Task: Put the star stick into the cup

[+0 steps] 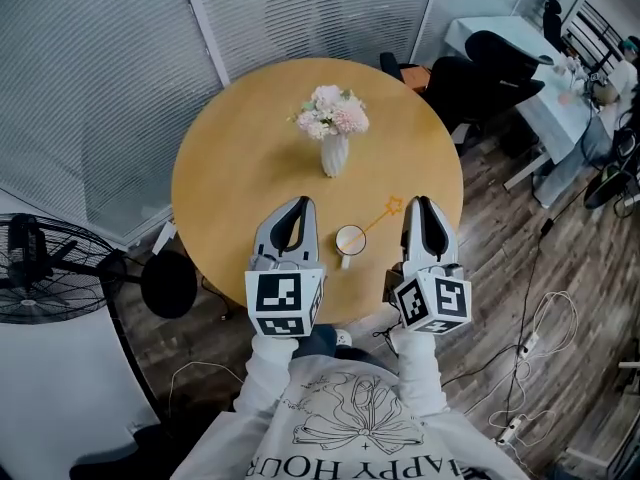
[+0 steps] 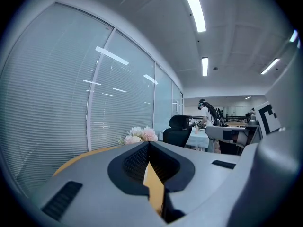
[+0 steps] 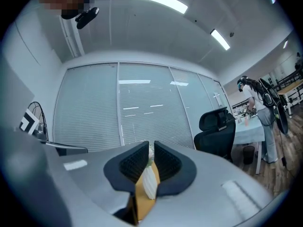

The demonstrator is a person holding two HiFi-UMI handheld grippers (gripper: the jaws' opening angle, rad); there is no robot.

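Two grippers hover over the counter's (image 1: pixel 225 173) near edge: the left gripper (image 1: pixel 303 201) has its jaws tip to tip on nothing, the right gripper (image 1: pixel 421 201) shows a narrow gap, also empty. Between them stands the cup (image 1: pixel 350 240), with the star stick (image 1: pixel 381 214) lying just beside it, star toward the right gripper. Farther off stands a vase (image 1: pixel 334 154) of flowers

We wear a white flower-print sweatshirt (image 1: pixel 345 408); our left gripper (image 1: pixel 300 206) and right gripper (image 1: pixel 424 204) are grey, with black-and-white marker cubes (image 1: pixel 285 301).
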